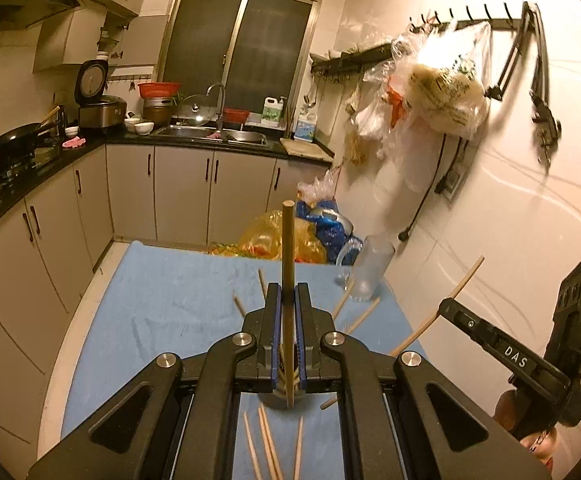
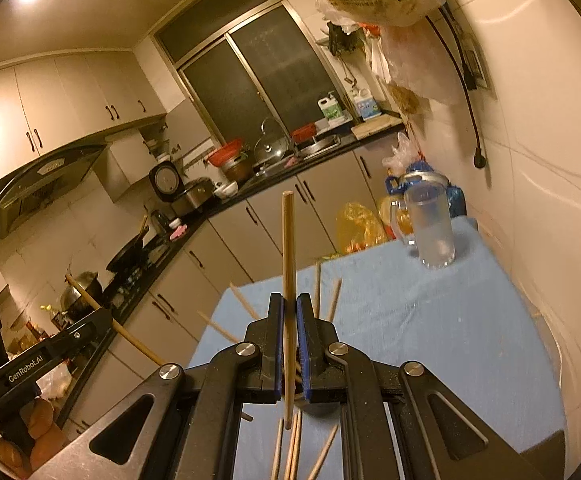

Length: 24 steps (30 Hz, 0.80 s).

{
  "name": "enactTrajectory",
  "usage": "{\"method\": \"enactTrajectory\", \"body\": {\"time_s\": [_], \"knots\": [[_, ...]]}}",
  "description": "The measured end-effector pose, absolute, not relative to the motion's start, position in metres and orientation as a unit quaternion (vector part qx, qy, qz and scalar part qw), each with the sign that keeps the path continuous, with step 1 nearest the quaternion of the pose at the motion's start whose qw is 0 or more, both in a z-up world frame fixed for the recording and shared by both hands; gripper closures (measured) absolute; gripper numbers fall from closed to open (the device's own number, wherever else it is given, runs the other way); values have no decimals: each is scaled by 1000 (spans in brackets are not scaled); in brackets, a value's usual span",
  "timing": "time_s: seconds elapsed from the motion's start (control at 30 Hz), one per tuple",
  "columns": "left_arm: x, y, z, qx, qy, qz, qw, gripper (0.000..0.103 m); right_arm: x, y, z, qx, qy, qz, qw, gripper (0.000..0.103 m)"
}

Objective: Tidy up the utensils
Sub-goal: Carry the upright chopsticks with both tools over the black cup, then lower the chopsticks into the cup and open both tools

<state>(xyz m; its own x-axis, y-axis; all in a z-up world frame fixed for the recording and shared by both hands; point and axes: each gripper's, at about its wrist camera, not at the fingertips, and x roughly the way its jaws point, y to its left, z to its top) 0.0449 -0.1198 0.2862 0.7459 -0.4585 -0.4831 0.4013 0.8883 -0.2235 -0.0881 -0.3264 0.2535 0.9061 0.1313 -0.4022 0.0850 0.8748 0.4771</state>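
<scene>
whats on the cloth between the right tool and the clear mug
Mostly bare blue cloth. In the right wrist view, only a few loose chopsticks lie close beside the right tool; the stretch up to the clear mug holds nothing.

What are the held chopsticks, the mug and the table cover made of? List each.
Chopsticks: likely bamboo or wood, matte tan, evenly round.
Mug: glass or clear plastic, see-through with a frosted look.
Table cover: blue cloth, probably terry towel, soft wrinkles.
</scene>
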Motion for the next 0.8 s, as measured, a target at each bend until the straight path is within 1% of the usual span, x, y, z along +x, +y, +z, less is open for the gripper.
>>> {"method": "enactTrajectory", "body": {"time_s": [0.13, 0.3, 0.53, 0.8], "knots": [[65, -125, 284, -62, 272, -226, 933, 97, -68, -328, 256, 252, 214, 8, 944, 96], [89, -131, 266, -75, 288, -228, 927, 97, -45, -329, 249, 246, 221, -3, 944, 96], [106, -142, 235, -69, 316, -233, 917, 97, -21, -328, 223, 242, 249, -8, 938, 96], [113, -146, 202, -62, 345, -229, 908, 97, -11, -325, 188, 245, 285, -8, 927, 96]]}}
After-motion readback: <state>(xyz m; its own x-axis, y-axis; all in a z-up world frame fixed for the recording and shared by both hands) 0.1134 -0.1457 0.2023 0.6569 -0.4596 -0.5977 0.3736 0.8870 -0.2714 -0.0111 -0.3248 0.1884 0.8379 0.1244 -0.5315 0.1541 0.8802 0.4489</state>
